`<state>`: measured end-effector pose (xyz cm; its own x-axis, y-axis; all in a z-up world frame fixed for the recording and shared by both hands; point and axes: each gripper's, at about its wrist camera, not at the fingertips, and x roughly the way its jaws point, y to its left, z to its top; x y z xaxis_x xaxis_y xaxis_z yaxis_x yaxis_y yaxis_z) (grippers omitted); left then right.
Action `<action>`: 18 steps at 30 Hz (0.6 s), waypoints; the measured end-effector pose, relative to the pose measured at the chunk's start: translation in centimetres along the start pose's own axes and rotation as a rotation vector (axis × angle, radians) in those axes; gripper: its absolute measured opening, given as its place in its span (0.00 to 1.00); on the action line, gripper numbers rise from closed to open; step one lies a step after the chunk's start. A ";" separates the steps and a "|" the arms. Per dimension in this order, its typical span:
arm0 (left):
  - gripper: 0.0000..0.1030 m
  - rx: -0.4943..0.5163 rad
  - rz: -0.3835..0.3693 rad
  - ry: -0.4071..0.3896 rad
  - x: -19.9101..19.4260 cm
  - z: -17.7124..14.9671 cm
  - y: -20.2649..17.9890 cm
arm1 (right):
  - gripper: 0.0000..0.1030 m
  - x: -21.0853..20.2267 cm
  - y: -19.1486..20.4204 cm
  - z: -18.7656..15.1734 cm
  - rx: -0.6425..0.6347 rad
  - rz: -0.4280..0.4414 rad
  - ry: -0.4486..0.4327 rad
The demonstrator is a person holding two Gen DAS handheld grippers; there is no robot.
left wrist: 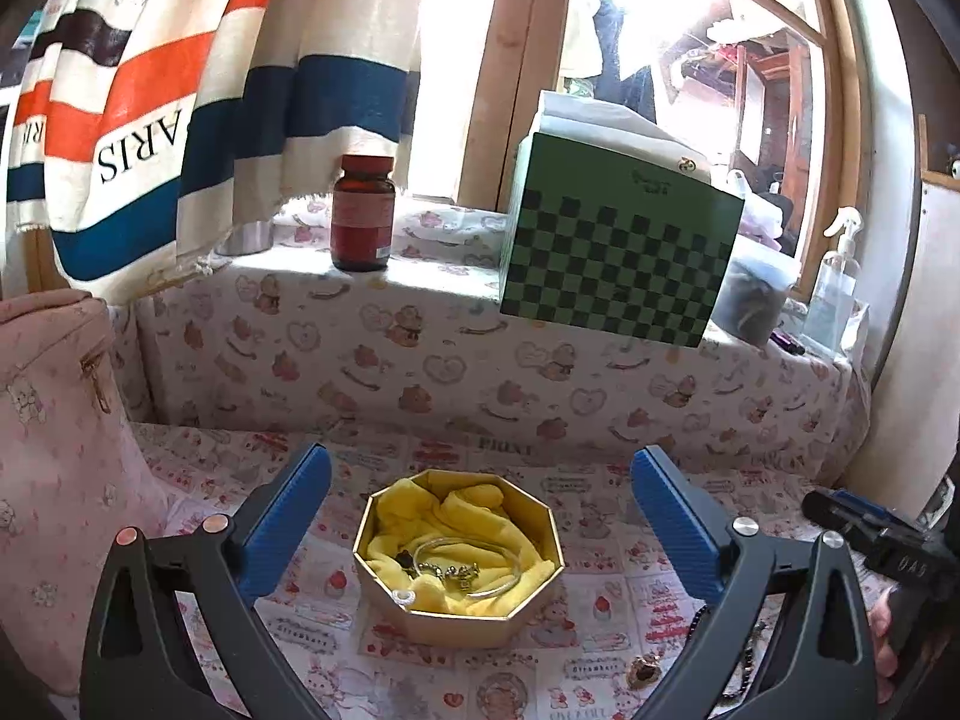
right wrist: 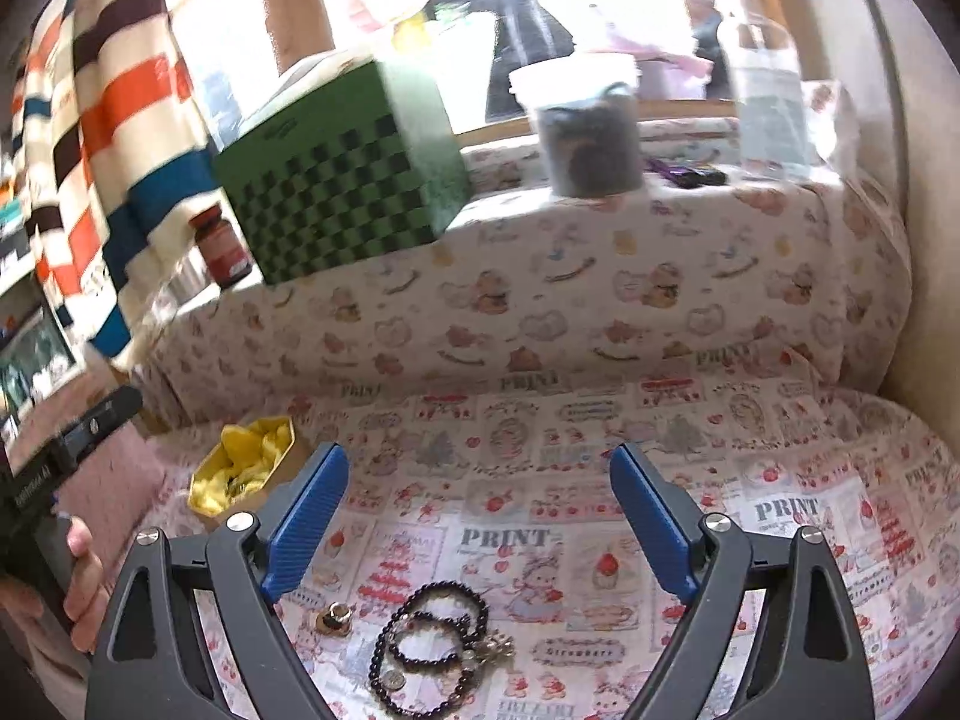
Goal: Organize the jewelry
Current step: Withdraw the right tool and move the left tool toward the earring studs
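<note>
A gold octagonal box (left wrist: 459, 615) lined with yellow cloth sits on the printed tablecloth; a thin bangle (left wrist: 474, 567) and small charms lie inside. My left gripper (left wrist: 480, 483) is open, its blue fingers either side of the box, above it. In the right wrist view the box (right wrist: 240, 474) is at the far left. A black beaded bracelet (right wrist: 432, 636) and a small gold ring (right wrist: 334, 618) lie on the cloth between and below the fingers of my open right gripper (right wrist: 480, 474). The ring also shows in the left wrist view (left wrist: 643, 671).
A raised ledge at the back carries a brown bottle (left wrist: 362, 213), a green checkered box (left wrist: 618, 246), a dark jar (right wrist: 591, 132) and a spray bottle (left wrist: 837, 282). A striped towel (left wrist: 180, 90) hangs at left. A pink bag (left wrist: 54, 450) stands at the left.
</note>
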<state>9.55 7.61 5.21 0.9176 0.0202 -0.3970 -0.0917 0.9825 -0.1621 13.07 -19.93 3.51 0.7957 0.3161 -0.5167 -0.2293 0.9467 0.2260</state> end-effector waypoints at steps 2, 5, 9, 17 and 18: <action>0.97 0.009 0.004 -0.001 0.0 -0.1 -0.3 | 0.89 -0.2 -0.5 0.1 0.006 0.004 -0.003; 0.97 -0.015 0.025 0.010 0.1 -0.4 -0.3 | 0.89 -0.9 -1.1 0.2 -0.012 -0.007 -0.020; 0.97 -0.035 -0.028 0.066 0.7 -0.6 -0.1 | 0.97 -1.7 -1.7 0.2 0.005 -0.021 -0.045; 0.97 0.062 -0.016 0.029 -0.2 -1.1 -2.1 | 1.00 -3.1 -1.9 0.5 0.017 -0.038 -0.095; 0.97 0.076 -0.018 0.023 -0.3 -1.1 -2.4 | 1.00 -3.2 -1.9 0.5 0.016 -0.044 -0.099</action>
<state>9.08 5.06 4.75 0.9096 -0.0009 -0.4154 -0.0451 0.9939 -0.1010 11.23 -22.78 5.18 0.8566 0.2663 -0.4420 -0.1849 0.9581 0.2188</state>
